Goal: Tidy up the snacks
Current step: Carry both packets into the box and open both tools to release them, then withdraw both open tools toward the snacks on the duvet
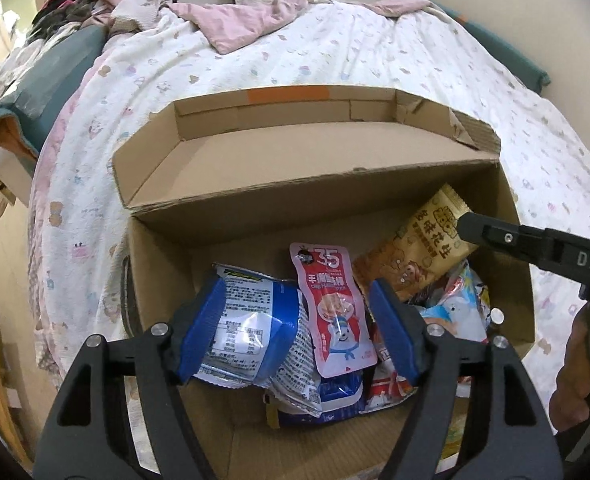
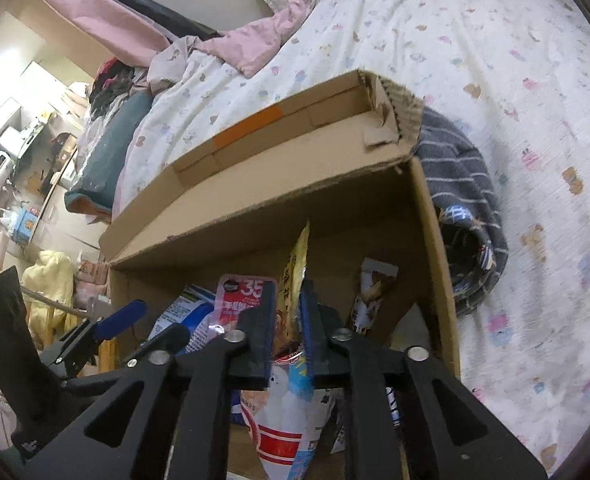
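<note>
An open cardboard box [image 1: 315,200] [image 2: 255,216] sits on a bed and holds several snack packets. My left gripper [image 1: 297,284] [image 2: 143,328] hangs open over them. A blue-and-white packet [image 1: 247,320] lies by its left pad and a pink pouch [image 1: 335,300] [image 2: 239,292] stands between the jaws, with no pad pressing on either. My right gripper [image 2: 287,286] stands slightly open around a tan peanut packet [image 2: 299,256] [image 1: 415,248] that stands on edge against its right pad. One right finger [image 1: 495,236] shows at that packet's top.
A polar-bear packet [image 2: 287,392] [image 1: 455,312] and a brown-and-white stick packet [image 2: 371,292] lie in the box's right half. The box's flap [image 1: 295,148] stands open behind. A grey striped garment [image 2: 463,184] lies beside the box. A person's hand [image 1: 579,360] is at the right.
</note>
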A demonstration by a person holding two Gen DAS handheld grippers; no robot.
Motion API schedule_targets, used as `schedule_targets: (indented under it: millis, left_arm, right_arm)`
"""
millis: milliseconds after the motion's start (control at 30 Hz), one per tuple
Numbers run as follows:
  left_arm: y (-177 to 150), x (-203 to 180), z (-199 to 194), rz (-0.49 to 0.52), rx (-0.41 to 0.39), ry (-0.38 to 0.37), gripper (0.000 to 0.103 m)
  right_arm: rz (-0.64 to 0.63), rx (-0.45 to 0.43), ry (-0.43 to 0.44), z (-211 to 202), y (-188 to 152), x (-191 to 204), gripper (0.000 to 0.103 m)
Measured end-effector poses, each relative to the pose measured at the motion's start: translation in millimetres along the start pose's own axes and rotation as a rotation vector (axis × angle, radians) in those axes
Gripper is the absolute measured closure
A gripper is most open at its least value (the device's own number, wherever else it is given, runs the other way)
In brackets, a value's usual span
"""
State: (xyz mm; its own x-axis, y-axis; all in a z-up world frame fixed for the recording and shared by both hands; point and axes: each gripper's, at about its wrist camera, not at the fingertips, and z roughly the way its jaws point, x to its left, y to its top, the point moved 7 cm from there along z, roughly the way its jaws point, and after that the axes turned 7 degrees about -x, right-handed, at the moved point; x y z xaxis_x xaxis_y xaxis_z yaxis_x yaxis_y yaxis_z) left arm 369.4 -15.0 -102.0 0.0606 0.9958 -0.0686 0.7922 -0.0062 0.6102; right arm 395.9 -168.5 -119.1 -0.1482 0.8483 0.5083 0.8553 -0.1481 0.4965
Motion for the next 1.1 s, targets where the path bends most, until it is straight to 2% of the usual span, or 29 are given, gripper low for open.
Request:
schedule_targets:
  millis: [33,67,100,167,400,800,867,1100]
  left_arm:
    - [0,1,-2,-0.004,-0.005,0.006,0.032]
    - [-1,2,-4,0.0,-0.011,0.018,0.032]
    - [-1,2,-5,0.006,-0.015,0.031,0.032]
    - [-2,2,-9,0.016,-0.026,0.04,0.032]
    - [-4,3,-21,-0.001,-0.043,0.037,0.032]
    - [-10,10,-46,-0.001,-0.057,0.066,0.032]
    - [-11,14,-53,-0.005,-0.069,0.082,0.032]
    - [-37,20,-80,-0.052,-0.049,0.065,0.032]
  right_arm:
    - [0.003,-0.008,-0.002,-2,1,0,0.075]
    - [0.002,-0.013,-0.01,-4,2,0,0.059]
    - [-0.005,-0.024,-0.027,-6,2,0,0.035]
    - [-0.014,-0.047,-0.041,-12,2,2,0.019]
    - [-0.136,-0.089,-0.092,-34,-3,17,0.018]
    - [-0.117,-0.078,-0.046,-51,-14,24,0.018]
    - [-0.102,-0.102,-0.06,-60,-16,23,0.018]
    - [-0.076,-0.148,-0.049,-91,-27,18,0.018]
